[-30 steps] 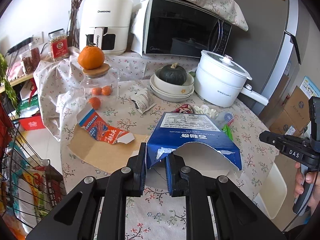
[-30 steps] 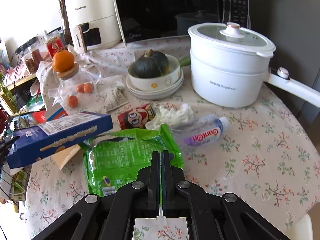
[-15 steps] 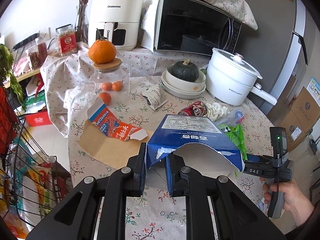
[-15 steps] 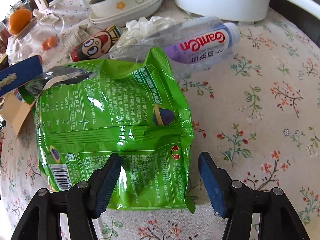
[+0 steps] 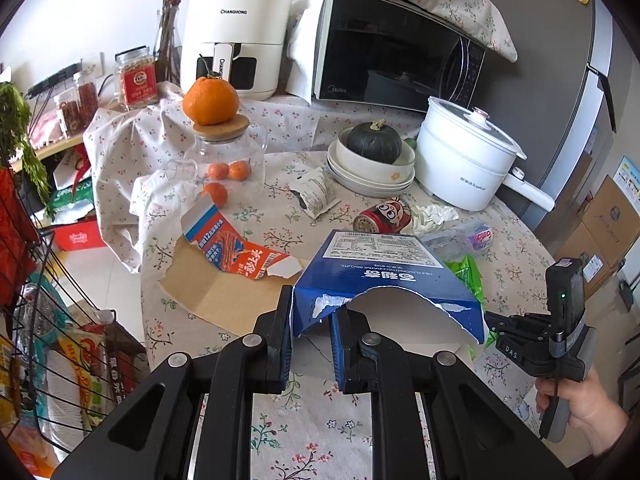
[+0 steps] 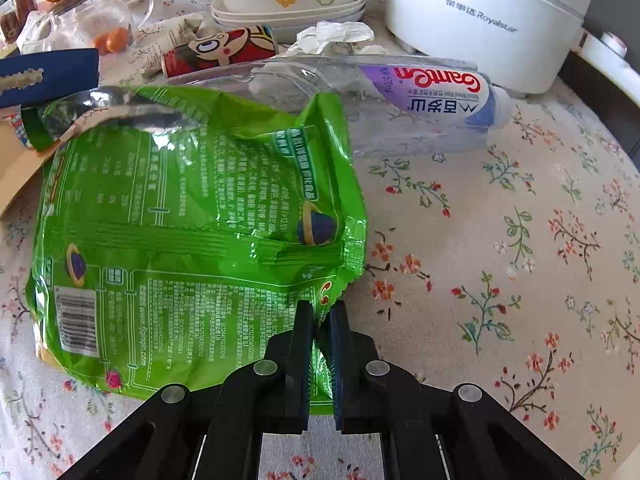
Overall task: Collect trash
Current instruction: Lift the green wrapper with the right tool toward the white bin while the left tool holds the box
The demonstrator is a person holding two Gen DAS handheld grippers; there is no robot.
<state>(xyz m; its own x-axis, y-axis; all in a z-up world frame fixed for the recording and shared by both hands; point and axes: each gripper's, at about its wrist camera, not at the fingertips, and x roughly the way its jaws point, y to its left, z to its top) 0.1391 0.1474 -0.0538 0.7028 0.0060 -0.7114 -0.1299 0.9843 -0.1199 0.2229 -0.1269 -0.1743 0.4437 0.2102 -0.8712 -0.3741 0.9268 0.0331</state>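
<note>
Right claw (image 6: 320,316) pinches the near corner of the green bag (image 6: 192,232), flat on the tabletop (image 6: 500,240) near its front edge, ready to lift. Left claw (image 5: 310,312) grips the blue box (image 5: 380,272) by its torn flap, keeping it aloft.

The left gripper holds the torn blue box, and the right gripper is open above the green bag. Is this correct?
Not quite. The right gripper is not open above the green bag: the right wrist view shows it shut on the bag's near corner. The left gripper does hold the torn blue box.
</note>
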